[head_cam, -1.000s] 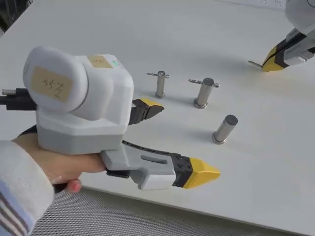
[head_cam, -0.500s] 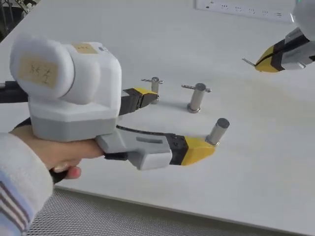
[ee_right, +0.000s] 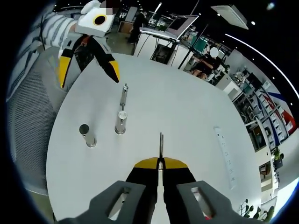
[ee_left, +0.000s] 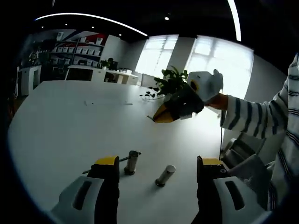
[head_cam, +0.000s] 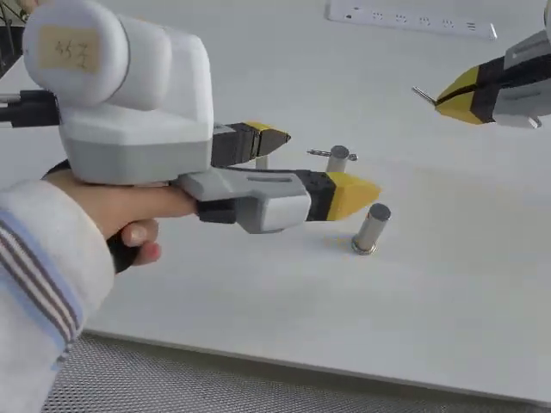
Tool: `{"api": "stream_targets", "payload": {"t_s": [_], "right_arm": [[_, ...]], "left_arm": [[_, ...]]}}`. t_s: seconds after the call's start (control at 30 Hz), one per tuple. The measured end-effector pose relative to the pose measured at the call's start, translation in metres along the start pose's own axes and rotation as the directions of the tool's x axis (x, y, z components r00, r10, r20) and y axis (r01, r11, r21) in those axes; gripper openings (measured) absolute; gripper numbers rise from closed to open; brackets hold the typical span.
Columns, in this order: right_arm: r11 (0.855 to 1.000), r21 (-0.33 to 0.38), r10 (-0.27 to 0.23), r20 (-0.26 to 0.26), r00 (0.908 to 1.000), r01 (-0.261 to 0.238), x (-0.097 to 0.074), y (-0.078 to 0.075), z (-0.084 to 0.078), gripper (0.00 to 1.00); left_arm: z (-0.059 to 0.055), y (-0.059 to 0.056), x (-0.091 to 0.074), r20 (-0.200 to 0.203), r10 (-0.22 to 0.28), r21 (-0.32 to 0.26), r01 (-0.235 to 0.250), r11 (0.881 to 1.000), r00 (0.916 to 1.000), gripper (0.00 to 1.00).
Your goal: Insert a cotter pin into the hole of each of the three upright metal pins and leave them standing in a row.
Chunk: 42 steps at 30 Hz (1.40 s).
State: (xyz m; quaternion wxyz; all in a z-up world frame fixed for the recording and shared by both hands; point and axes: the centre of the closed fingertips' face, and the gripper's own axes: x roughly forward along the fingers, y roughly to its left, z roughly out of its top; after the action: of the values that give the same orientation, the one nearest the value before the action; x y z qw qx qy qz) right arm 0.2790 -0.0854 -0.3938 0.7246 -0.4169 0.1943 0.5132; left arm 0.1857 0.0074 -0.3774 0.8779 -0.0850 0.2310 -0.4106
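Observation:
Three upright metal pins stand in a row on the white table (head_cam: 448, 284). The near pin (head_cam: 370, 228) (ee_left: 165, 175) (ee_right: 87, 135) has no cotter pin. A cotter pin crosses the middle pin (head_cam: 337, 157) (ee_left: 132, 162) (ee_right: 121, 122). The far pin (ee_right: 124, 93) is hidden behind the left jaw in the head view. My left gripper (head_cam: 314, 168) (ee_left: 159, 163) is open, hovering just short of the pins. To the upper right, above the table, my right gripper (head_cam: 448, 96) (ee_right: 160, 161) is shut on a thin cotter pin (head_cam: 422, 94) (ee_right: 160, 144) that points toward the row.
A white power strip (head_cam: 405, 19) (ee_right: 224, 149) lies at the table's far side. The table's near edge (head_cam: 258, 348) borders a grey mesh floor. Open white surface lies right of and in front of the pins.
My left gripper has moved forward and to the right, up to the row of pins, still open. The right gripper keeps hold of the cotter pin at upper right.

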Motion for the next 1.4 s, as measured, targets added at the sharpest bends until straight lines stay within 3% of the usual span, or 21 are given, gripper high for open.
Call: {"api": "stream_targets", "payload": {"t_s": [0.17, 0.47, 0.6, 0.7, 0.83, 1.03, 1.13, 1.4], "right_arm": [[1.000, -0.008, -0.020, 0.034, 0.9992, 0.020, -0.010, 0.008, 0.011, 0.00], [0.997, -0.054, -0.060, 0.066, 0.9960, 0.064, -0.021, 0.023, 0.028, 0.00], [0.994, -0.087, -0.055, 0.063, 0.9965, 0.060, -0.021, 0.031, 0.031, 0.00], [0.994, -0.097, -0.040, 0.057, 0.9976, 0.045, -0.019, 0.043, 0.032, 0.00], [0.993, -0.105, -0.044, 0.052, 0.9977, 0.049, -0.018, 0.050, 0.033, 0.00], [0.993, -0.109, -0.040, 0.062, 0.9973, 0.047, -0.017, 0.062, 0.039, 0.00], [0.993, -0.110, -0.039, 0.067, 0.9970, 0.046, -0.017, 0.066, 0.042, 0.00], [0.993, -0.111, -0.038, 0.077, 0.9963, 0.046, -0.019, 0.067, 0.047, 0.00]], "left_arm": [[0.013, -0.002, 0.012, 0.022, -0.030, -0.049, 0.031, 0.998, 0.9993, 0.60], [0.027, -0.010, 0.030, 0.039, -0.096, -0.124, 0.100, 0.987, 0.9946, 0.41], [0.028, -0.013, 0.035, 0.036, -0.116, -0.169, 0.120, 0.978, 0.9926, 0.37], [0.027, -0.020, 0.038, 0.023, -0.164, -0.204, 0.166, 0.965, 0.9861, 0.26], [0.024, -0.020, 0.042, 0.009, -0.174, -0.258, 0.171, 0.951, 0.9847, 0.22], [0.021, -0.018, 0.047, -0.006, -0.188, -0.278, 0.179, 0.944, 0.9821, 0.19], [0.019, -0.017, 0.049, -0.014, -0.201, -0.293, 0.188, 0.937, 0.9796, 0.13], [0.016, -0.017, 0.053, -0.027, -0.217, -0.301, 0.199, 0.933, 0.9759, 0.03]]}}
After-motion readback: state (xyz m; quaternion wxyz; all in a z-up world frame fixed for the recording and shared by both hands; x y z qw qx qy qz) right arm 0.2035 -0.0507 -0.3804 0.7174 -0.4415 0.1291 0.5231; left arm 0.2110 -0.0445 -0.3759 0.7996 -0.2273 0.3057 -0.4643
